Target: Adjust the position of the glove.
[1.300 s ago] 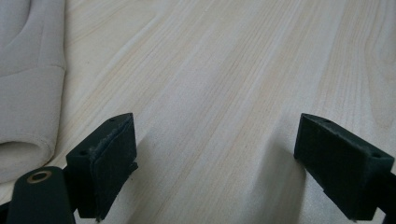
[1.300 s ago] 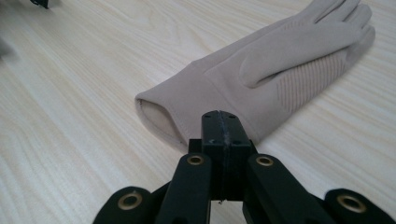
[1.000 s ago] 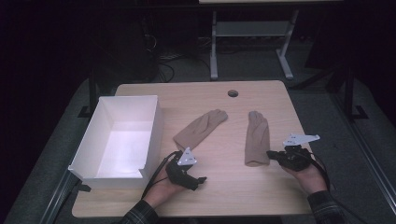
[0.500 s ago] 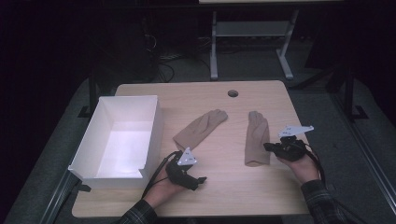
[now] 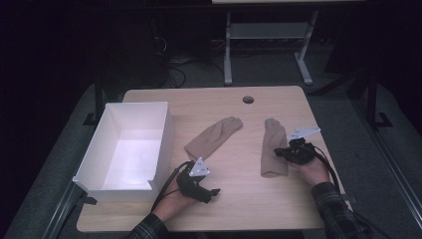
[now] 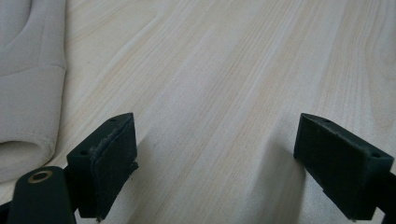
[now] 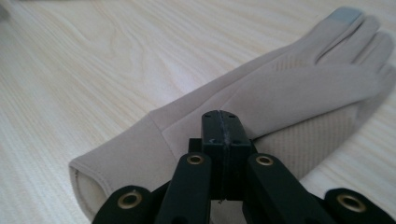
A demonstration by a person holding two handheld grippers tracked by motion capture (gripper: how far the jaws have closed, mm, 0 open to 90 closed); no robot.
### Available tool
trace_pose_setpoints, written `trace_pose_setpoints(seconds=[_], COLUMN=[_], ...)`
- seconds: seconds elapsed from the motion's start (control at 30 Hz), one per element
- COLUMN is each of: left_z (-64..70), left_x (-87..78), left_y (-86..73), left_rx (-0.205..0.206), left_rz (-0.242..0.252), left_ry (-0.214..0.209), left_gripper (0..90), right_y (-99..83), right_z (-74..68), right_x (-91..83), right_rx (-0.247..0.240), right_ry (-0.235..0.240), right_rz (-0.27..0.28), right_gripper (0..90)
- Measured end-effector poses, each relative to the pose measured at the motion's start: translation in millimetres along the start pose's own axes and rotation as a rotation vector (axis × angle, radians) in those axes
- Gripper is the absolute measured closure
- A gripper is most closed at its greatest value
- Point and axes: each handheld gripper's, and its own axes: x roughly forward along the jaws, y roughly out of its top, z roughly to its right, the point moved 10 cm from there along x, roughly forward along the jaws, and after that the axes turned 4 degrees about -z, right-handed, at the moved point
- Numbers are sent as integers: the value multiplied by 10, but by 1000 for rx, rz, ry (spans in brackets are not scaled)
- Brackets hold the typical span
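Beige stretch fabric: two gloves lie flat on the pale wood table (image 5: 234, 209), and the right glove (image 5: 272, 147) is the one in play, its long axis running from its cuff at 6 o'clock to its fingertips at 12. The right gripper (image 5: 278, 152) sits at that glove's 3 o'clock edge; in the right gripper view its jaws are pressed together over the glove (image 7: 280, 93), though whether cloth is pinched between them I cannot tell. The left gripper (image 5: 213, 191), jaws spread wide over bare wood, rests at 6 o'clock of the left glove (image 5: 213, 136). The white box (image 5: 164, 134) stands at 9 o'clock, with open tabletop between.
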Motion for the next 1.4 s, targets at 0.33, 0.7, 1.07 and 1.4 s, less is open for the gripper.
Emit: trace_pose_setpoints(seconds=[0.33,0.7,1.07,1.4], left_z=[2,5,6,8], left_x=[-4,-9,-10,-11], left_y=[-4,-8,-9,-9], left_rx=[-1,-1,-1,-3], left_rz=[-2,-3,-2,-1], left_ry=[3,5,5,5], left_gripper=[126,126,126,126], right_y=[-76,-119,-185,-257], right_z=[-5,-62,-162,-288], right_x=[110,85,38,-17], right_rx=[-19,-27,-39,-58], right_ry=[-2,8,40,56], right_rz=[-45,-63,-69,-94], right_gripper=[899,899,899,899])
